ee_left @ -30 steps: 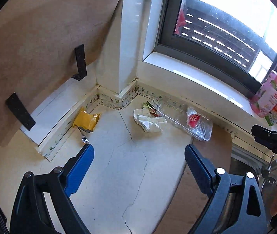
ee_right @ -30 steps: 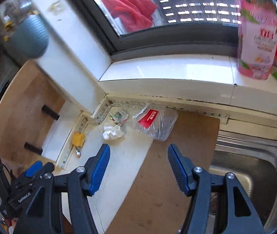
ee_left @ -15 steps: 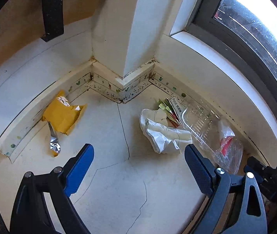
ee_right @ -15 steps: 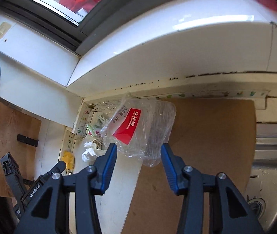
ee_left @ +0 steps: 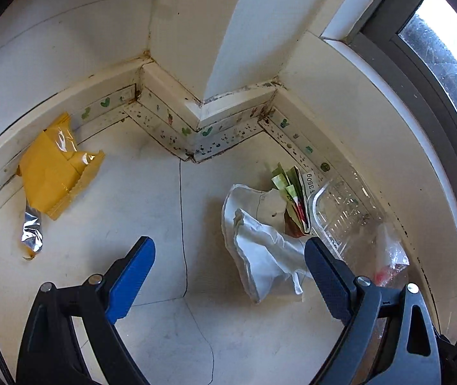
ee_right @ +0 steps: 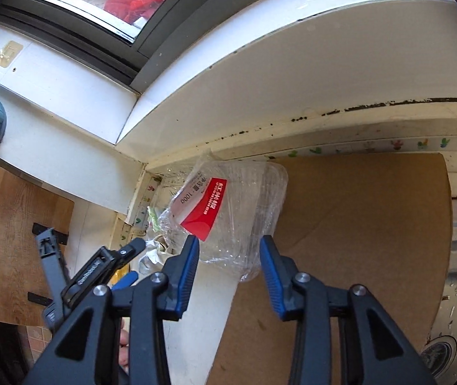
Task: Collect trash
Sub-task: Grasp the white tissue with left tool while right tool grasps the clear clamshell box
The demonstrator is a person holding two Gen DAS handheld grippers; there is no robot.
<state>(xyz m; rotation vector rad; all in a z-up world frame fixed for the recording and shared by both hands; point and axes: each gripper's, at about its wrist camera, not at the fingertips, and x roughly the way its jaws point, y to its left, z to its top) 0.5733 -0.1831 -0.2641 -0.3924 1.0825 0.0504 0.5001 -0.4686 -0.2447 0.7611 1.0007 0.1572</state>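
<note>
Trash lies in the surface (ee_left: 151, 192) corner. The right claw (ee_right: 228, 250), jaws just narrowing, straddles the clear plastic container (ee_right: 238, 205) without pressing yet; the left claw (ee_left: 228, 256) hangs wide apart beside the crumpled white paper (ee_left: 260, 253).

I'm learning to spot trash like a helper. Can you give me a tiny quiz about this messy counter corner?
1. True or false: the yellow wrapper lies against the strip along the wall.
2. What touches the clear plastic container? A) crumpled white paper B) yellow wrapper C) silver foil scrap
3. Fill in: the right hand-held gripper has just been closing around the clear container's near ____.

Key: 1 true; 2 A; 3 end.
</note>
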